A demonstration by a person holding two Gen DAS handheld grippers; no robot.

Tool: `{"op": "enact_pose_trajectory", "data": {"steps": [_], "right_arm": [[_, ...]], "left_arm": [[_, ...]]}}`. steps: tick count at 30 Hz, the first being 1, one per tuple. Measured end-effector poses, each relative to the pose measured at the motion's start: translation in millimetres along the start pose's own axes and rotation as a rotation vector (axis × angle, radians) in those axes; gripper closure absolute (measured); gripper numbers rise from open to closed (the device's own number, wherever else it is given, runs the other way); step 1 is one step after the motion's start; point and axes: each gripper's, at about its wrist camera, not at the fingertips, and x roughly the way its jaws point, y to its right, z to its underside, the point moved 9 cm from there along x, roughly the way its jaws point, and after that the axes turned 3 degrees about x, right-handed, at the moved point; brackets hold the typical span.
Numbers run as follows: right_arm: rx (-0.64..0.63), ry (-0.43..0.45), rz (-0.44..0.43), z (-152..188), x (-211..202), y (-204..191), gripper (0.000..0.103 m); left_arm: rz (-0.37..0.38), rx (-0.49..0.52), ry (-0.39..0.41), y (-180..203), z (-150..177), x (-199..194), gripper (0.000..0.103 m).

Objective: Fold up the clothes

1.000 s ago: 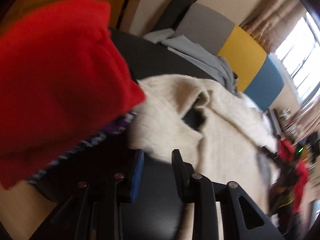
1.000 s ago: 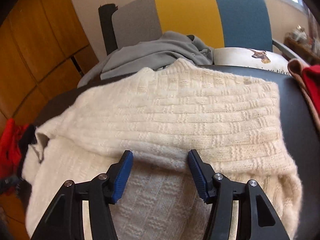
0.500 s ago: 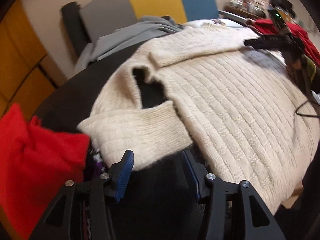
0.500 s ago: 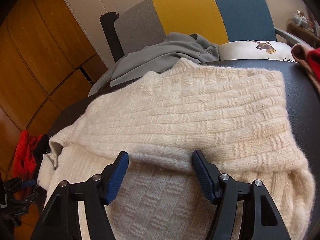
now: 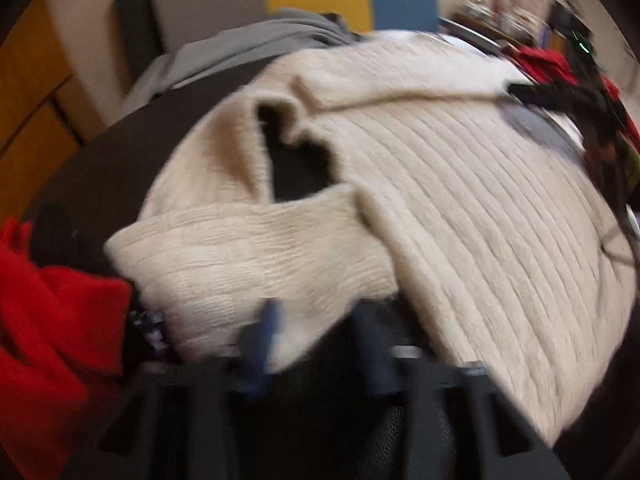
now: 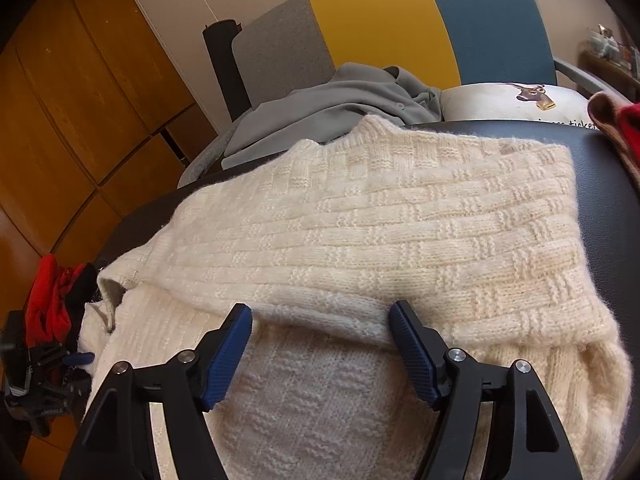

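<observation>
Closing on the near cuff, the left gripper (image 5: 316,344) is drawing its jaws together with the edge of the cream sweater's sleeve (image 5: 256,256) between them; the blur hides whether the pads have bitten yet, so I would judge the pinch unfinished. To do this well, take a full thickness of the knit at the cuff end, not a few loose loops, and keep clear of the red garment (image 5: 48,320) just beside it so that it is not dragged along. The right gripper (image 6: 322,344) stands over the folded-in sleeve edge with its jaws apart and widening, pressing on nothing. The cream sweater (image 6: 400,240) lies spread on the dark table (image 6: 600,168), one sleeve already laid across the body. Carry the near sleeve flat across too, without stretching the wool. Beyond it sits a grey garment (image 6: 320,116) against the chair (image 6: 384,24), well out of the way.
</observation>
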Motion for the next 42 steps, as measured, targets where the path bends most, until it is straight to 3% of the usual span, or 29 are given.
{"op": "enact_pose_trajectory", "data": {"steps": [7, 11, 14, 20, 23, 26, 30, 36, 38, 40, 42], "right_arm": [[-0.030, -0.011, 0.024, 0.5, 2.1, -2.7, 0.027], [-0.071, -0.040, 0.096, -1.3, 2.5, -10.7, 0.027], [-0.034, -0.011, 0.045, -5.3, -10.7, -31.7, 0.028], [-0.027, -0.030, -0.288, 0.7, -32.2, -116.9, 0.028], [0.089, -0.076, -0.467, 2.5, -33.5, -137.8, 0.027], [0.248, -0.133, -0.592, 4.5, -25.9, -139.1, 0.016], [0.390, -0.194, -0.650, 9.8, -3.5, -137.5, 0.014], [0.507, -0.292, -0.604, 25.2, 43.4, -135.1, 0.014], [0.476, -0.283, -0.568, 25.0, 50.5, -138.3, 0.026], [0.377, -0.272, -0.504, 23.8, 53.0, -145.3, 0.072], [0.278, -0.305, -0.430, 28.1, 56.3, -153.1, 0.085]], "left_arm": [[0.198, -0.401, 0.178, -33.1, -26.4, -43.0, 0.094], [0.363, -0.633, 0.376, -57.9, -54.8, -86.2, 0.094], [0.448, -0.712, 0.489, -63.2, -77.2, -107.0, 0.094], [0.493, -0.622, 0.481, -13.5, -104.4, -103.5, 0.094], [0.521, -0.577, 0.432, 21.4, -109.6, -79.4, 0.094], [0.547, -0.562, 0.385, 45.7, -105.9, -61.9, 0.094], [0.552, -0.543, 0.332, 67.3, -99.4, -41.0, 0.095], [0.526, -0.486, 0.295, 89.2, -89.8, -29.3, 0.095], [0.510, -0.466, 0.292, 93.5, -87.0, -28.7, 0.094], [0.495, -0.459, 0.299, 94.3, -83.6, -32.1, 0.094], [0.503, -0.492, 0.319, 88.3, -77.4, -38.9, 0.087]]}}
